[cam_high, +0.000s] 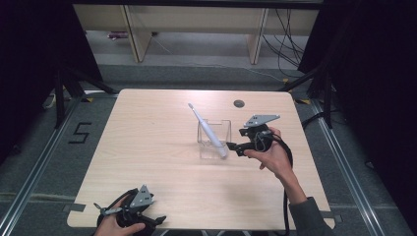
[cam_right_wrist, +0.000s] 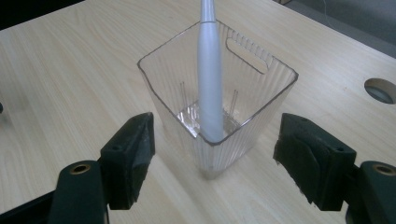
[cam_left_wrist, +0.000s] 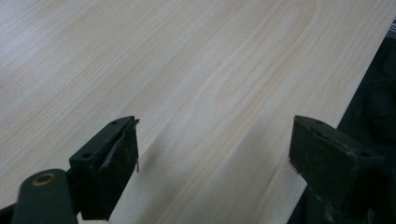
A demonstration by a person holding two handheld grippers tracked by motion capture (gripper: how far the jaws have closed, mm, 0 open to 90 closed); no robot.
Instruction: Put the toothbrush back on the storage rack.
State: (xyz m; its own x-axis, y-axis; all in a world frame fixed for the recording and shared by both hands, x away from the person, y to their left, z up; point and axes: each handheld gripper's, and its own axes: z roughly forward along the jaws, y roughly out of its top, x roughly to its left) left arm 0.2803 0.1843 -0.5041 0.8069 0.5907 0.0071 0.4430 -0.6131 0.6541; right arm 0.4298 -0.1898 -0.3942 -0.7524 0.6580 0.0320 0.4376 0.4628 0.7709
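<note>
We've got a big pale wooden table (cam_high: pixel 147 147) with loads of bare room on the left half, so backing off that way costs nothing. Near the middle sits the clear ribbed holder (cam_high: pixel 214 139), and the white toothbrush (cam_high: pixel 206 129) stands in it, leaning up and away with its head well above the rim. Our right gripper (cam_high: pixel 231 146) sits just beside the holder with its jaws spread — nothing between them, the holder just ahead in the gap. Our left gripper (cam_left_wrist: pixel 212 154) rests at the near table edge, jaws wide apart over bare wood. The risk we see: the holder looks light and the brush is top-heavy — a jaw clipping the holder's wall while pulling back could tip the lot. Retreating straight towards the near edge seems safest.
</note>
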